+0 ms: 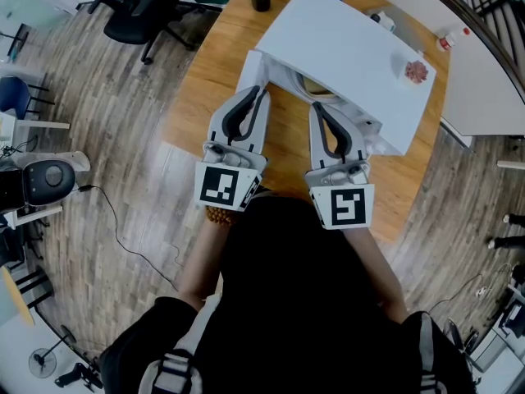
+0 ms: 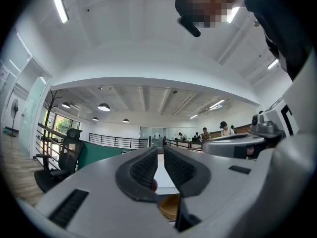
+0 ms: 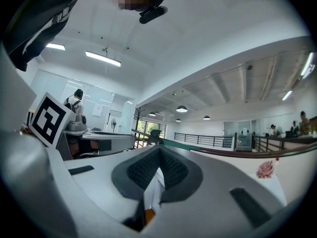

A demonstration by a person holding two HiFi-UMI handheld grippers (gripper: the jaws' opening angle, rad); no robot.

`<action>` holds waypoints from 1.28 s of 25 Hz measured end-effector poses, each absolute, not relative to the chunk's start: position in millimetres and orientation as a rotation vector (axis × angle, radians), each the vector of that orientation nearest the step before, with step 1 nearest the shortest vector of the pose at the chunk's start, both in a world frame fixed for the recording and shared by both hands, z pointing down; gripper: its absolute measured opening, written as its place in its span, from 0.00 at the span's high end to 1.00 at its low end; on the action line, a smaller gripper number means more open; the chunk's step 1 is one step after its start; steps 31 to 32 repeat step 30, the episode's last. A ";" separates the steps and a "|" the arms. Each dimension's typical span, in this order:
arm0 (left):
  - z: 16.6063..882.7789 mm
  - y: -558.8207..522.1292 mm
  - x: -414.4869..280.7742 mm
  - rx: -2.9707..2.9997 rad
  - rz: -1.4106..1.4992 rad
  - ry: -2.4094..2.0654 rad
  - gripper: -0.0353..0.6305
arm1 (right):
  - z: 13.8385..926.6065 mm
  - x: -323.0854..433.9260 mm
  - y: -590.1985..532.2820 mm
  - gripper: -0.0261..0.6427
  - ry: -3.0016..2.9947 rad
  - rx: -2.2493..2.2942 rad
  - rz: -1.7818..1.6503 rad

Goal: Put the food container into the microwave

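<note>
Head view steep down; L/R gripper views upward

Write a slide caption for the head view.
Left claw and right claw reach at the white microwave standing on a wooden table.

Brightly, evenly lit by ceiling strip lamps (image 2: 58, 4) and pendant lamps (image 2: 104, 106); soft shadows only; bends hard and darkens at gripper-view edges; blurs close up.
</note>
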State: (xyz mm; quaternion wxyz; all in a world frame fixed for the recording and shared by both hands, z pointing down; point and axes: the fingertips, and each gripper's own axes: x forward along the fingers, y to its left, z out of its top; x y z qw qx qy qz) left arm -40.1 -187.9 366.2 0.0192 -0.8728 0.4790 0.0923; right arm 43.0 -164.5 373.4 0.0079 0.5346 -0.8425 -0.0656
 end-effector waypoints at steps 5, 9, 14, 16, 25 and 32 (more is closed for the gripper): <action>368.3 -188.3 -38.9 -2.716 0.279 1.489 0.86 | 375.7 38.6 -163.2 0.95 -2.618 1.630 -0.246; 368.0 -187.2 -38.9 -2.721 0.277 1.486 0.86 | 375.9 34.2 -160.6 0.95 -2.626 1.605 -0.242; 372.9 -187.2 -36.7 -2.729 0.268 1.486 0.86 | 379.1 36.1 -161.2 0.95 -2.636 1.610 -0.234; 372.3 -186.7 -37.1 -2.732 0.267 1.486 0.86 | 379.5 35.6 -160.5 0.95 -2.632 1.606 -0.226; 372.3 -186.1 -37.2 -2.740 0.258 1.481 0.86 | 378.9 31.8 -159.0 0.95 -2.639 1.590 -0.233; 374.7 -188.8 -31.4 -2.750 0.260 1.483 0.86 | 379.9 36.0 -161.1 0.95 -2.635 1.586 -0.227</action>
